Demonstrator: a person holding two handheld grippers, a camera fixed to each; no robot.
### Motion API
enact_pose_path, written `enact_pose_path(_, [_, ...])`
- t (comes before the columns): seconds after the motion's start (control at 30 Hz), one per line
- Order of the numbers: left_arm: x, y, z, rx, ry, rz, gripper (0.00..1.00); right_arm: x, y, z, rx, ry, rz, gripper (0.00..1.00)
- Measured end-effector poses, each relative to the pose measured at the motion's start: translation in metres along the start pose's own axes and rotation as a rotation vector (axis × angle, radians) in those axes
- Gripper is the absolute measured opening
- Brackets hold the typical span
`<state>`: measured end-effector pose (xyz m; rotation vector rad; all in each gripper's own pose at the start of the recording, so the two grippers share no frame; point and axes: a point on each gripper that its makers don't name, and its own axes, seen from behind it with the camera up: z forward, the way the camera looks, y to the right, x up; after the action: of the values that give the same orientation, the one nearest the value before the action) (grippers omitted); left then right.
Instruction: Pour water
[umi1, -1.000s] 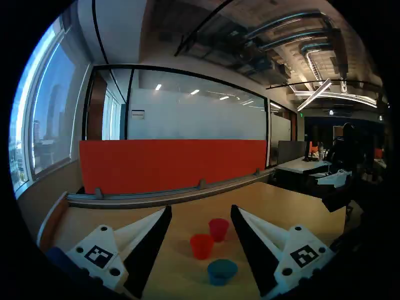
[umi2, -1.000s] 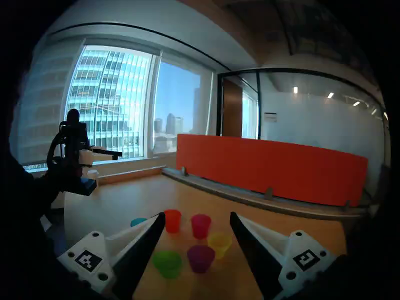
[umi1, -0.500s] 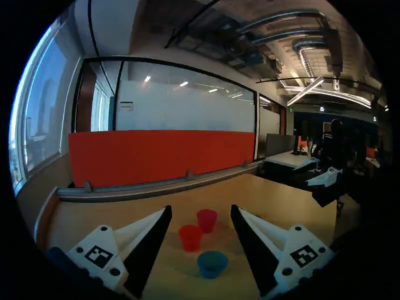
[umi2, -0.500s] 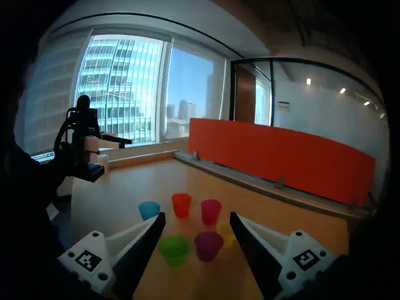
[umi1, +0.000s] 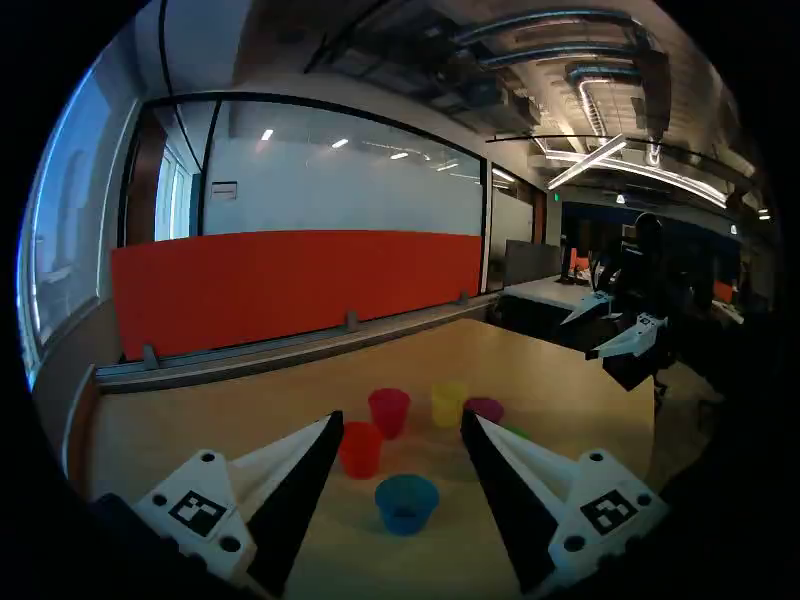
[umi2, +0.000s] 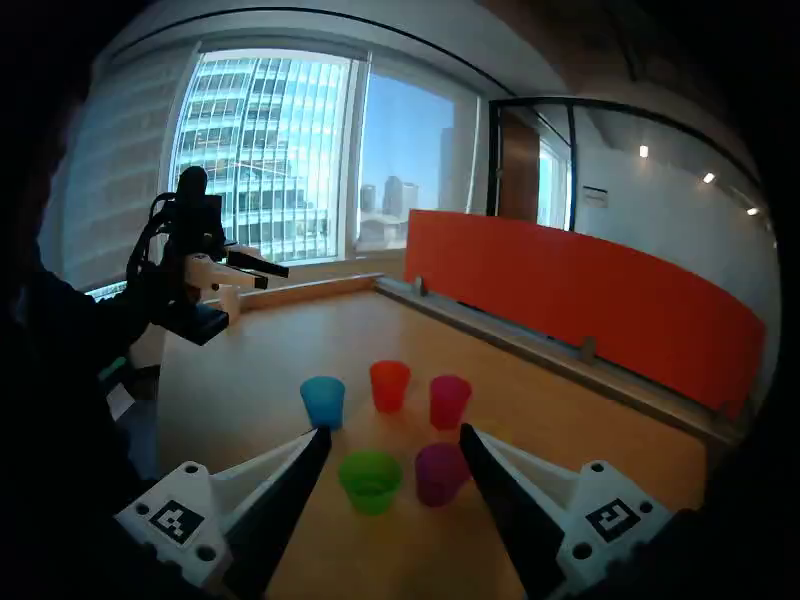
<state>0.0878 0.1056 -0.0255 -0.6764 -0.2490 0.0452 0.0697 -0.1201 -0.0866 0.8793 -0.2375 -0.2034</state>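
On the table (umi1: 570, 375) stand six cups (umi1: 405, 503); left gripper (umi1: 401, 418) and right gripper (umi2: 393, 432) fingers (umi1: 300, 480) spread.

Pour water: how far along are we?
Done: nothing visible; blue cup, green cup and red cup all stand on the table. In hand: nothing; left gripper and right gripper are open, hovering above. Left: grasp one and pour. Whether any holds water is unclear.

2 views low over table (umi1: 560, 370), angled toward same cups (umi1: 405, 503).
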Motion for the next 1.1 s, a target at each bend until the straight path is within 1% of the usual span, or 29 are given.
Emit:
enact_pose_path(0.17, [-0.012, -0.001, 0.002, -0.002, -0.023, 0.033, 0.87, -0.014, -0.003, 0.006, 0.018, -0.026, -0.008, 1.0])
enact_pose_path(0.47, [-0.041, 0.001, 0.008, -0.017, -0.065, 0.055, 0.87, -0.044, -0.007, 0.017, 0.032, -0.076, -0.025, 1.0])
enact_pose_path(0.9, [-0.091, 0.006, 0.02, -0.046, -0.155, 0.063, 0.87, -0.087, -0.014, 0.037, 0.045, -0.149, -0.032, 1.0])
enact_pose_path(1.1, [-0.116, 0.012, 0.026, -0.065, -0.203, 0.063, 0.87, -0.103, -0.015, 0.046, 0.042, -0.175, -0.034, 1.0])
